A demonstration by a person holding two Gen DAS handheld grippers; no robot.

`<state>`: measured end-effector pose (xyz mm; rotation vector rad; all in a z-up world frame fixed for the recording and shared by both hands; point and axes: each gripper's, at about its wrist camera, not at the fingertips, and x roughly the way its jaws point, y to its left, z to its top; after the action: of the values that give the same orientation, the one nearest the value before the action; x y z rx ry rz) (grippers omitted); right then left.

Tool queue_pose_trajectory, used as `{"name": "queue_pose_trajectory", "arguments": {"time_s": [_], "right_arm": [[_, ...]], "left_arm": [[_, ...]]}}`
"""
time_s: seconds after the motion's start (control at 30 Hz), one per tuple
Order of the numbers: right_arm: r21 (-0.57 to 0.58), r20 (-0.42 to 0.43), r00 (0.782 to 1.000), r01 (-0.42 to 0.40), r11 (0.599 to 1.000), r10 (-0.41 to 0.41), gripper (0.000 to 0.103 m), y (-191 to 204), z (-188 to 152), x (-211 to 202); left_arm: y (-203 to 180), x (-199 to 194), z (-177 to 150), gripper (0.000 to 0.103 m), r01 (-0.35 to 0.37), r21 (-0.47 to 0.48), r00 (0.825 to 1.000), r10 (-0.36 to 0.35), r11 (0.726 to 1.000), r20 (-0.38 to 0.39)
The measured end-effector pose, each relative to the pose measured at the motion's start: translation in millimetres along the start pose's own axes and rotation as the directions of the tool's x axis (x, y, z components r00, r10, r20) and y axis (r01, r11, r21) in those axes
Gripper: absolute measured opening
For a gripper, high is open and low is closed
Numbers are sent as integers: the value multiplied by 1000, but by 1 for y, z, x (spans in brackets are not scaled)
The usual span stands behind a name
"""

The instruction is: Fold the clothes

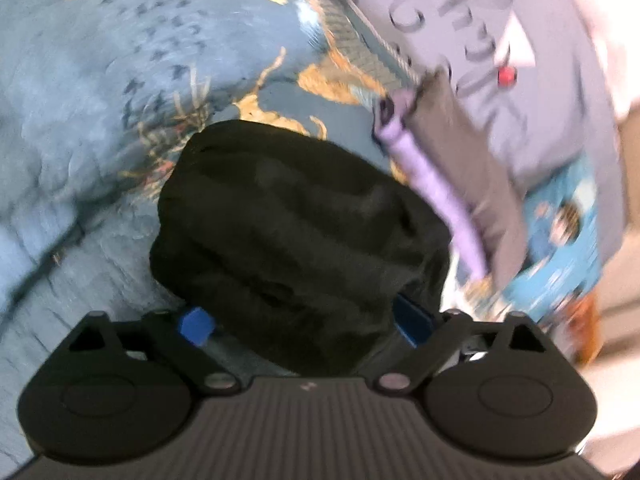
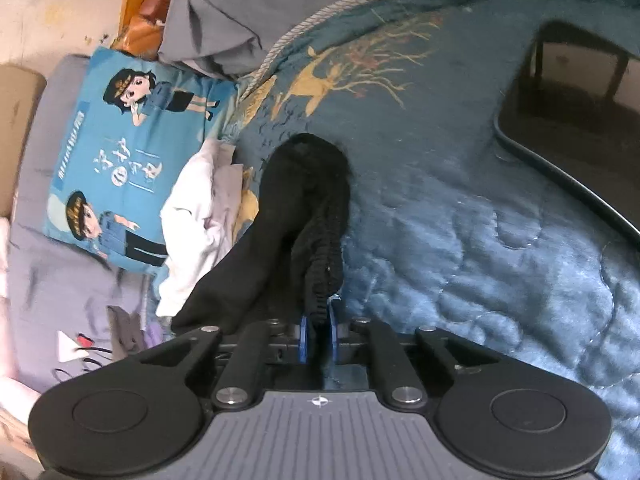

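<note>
A black garment (image 1: pixel 296 216) lies bunched on the blue quilted bedspread (image 1: pixel 100 128). In the left wrist view my left gripper (image 1: pixel 304 324) stands wide open, with the near end of the bundle between its blue pads (image 1: pixel 196 326); the right pad is partly covered by cloth. In the right wrist view the same black garment (image 2: pixel 308 184) stretches away from me as a long strip. My right gripper (image 2: pixel 318 332) is shut on its ribbed near edge, the blue pads close together on the fabric.
A grey-lavender garment with dark lettering (image 1: pixel 520 60) and a blue cartoon-print cushion (image 2: pixel 132 148) lie beside the bedspread. White cloth (image 2: pixel 192 216) is crumpled next to the black garment. A dark glossy tray-like object (image 2: pixel 572 92) sits at the far right. A rope-trimmed edge (image 2: pixel 304 28) borders the quilt.
</note>
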<state>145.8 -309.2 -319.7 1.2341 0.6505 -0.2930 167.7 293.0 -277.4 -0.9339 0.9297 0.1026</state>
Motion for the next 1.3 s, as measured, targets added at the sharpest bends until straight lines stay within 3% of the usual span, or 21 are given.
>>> {"name": "queue_pose_trajectory", "arguments": {"time_s": [0.03,0.17,0.4,0.63,0.77,0.83,0.93,0.97,1.03,1.1,1.17,1.2,1.3], "right_arm": [[-9,3,1000,0,1000,0,9,0,0,-3],[-64,34,999,2,998,1,10,7,-1,-15],[-135,56,998,42,990,-35,10,19,-3,-17],[-226,107,993,68,972,-44,9,38,-4,-22],[-415,166,985,113,903,-47,9,79,-16,-26],[-556,188,981,138,819,-38,9,108,-31,-24],[-783,164,986,121,610,15,9,157,-73,-15],[-843,149,988,110,526,31,9,173,-88,-12],[-953,63,998,53,297,25,9,198,-132,4],[-996,-9,999,-6,89,-34,9,205,-176,21],[-997,-20,997,-26,-71,-76,9,198,-212,33],[-992,-19,995,-30,-123,-93,9,191,-225,37],[-991,-20,992,-36,-126,-129,9,176,-236,41]], "left_arm": [[-5,0,0,86,-30,36,1000,30,999,-7],[-9,-9,-2,52,-127,86,992,125,988,21],[15,-18,10,10,-109,-40,993,111,993,49],[8,-22,13,4,-107,-30,991,109,994,84],[-9,-24,10,3,-166,63,981,159,984,114],[-24,-24,5,3,-227,163,969,206,960,134],[-43,-24,-3,3,-278,278,957,242,919,157],[-48,-24,-6,3,-287,307,955,247,907,163],[-55,-23,-10,3,-298,352,953,253,887,167],[-58,-23,-13,3,-297,376,954,254,878,162],[-59,-24,-16,3,-289,386,956,248,876,153],[-58,-23,-17,3,-291,394,956,249,872,155],[-58,-25,-20,3,-307,433,951,261,848,165]]}}
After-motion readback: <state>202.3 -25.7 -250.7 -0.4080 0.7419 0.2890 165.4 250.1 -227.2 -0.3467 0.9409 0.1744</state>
